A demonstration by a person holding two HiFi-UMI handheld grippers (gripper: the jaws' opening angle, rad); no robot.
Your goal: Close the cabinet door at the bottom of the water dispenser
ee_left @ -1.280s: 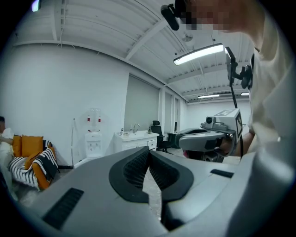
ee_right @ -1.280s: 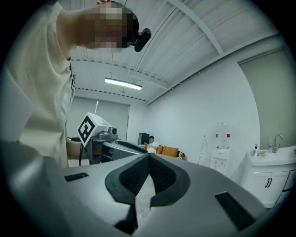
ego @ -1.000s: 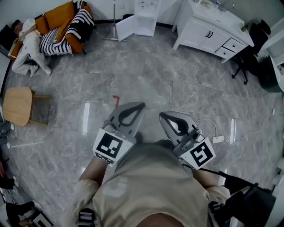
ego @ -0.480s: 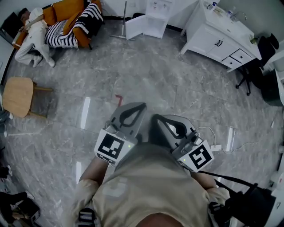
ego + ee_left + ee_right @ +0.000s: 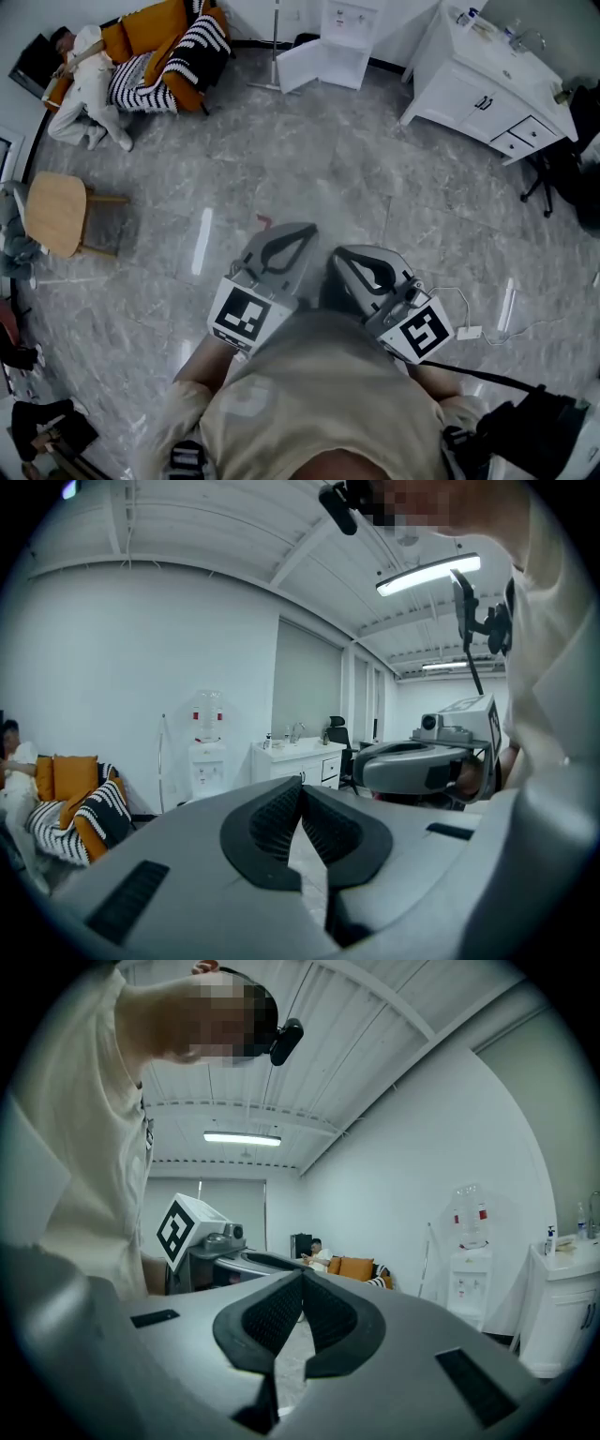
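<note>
The left gripper (image 5: 298, 231) is clenched, its ribbed black pads pressed tip to tip with nothing between them, and the right gripper (image 5: 343, 257) is clenched and empty too. Both are held low against the person's beige-shirted torso (image 5: 319, 394), side by side and pointing forward about level, tips angled slightly towards each other, marker cubes back at the wrists.

Below them lies a grey marble-patterned tile floor (image 5: 309, 159), with a white power strip on a thin cable (image 5: 469, 332) near the right gripper. Well apart, against the far wall, stands the white water dispenser (image 5: 352, 23); its white bottom cabinet door (image 5: 305, 67) hangs swung open to the left. A white sink cabinet (image 5: 478, 89) stands to its right, an orange sofa with a black-and-white striped blanket (image 5: 164, 42) to its left, and a round wooden stool (image 5: 54, 214) nearer.
</note>
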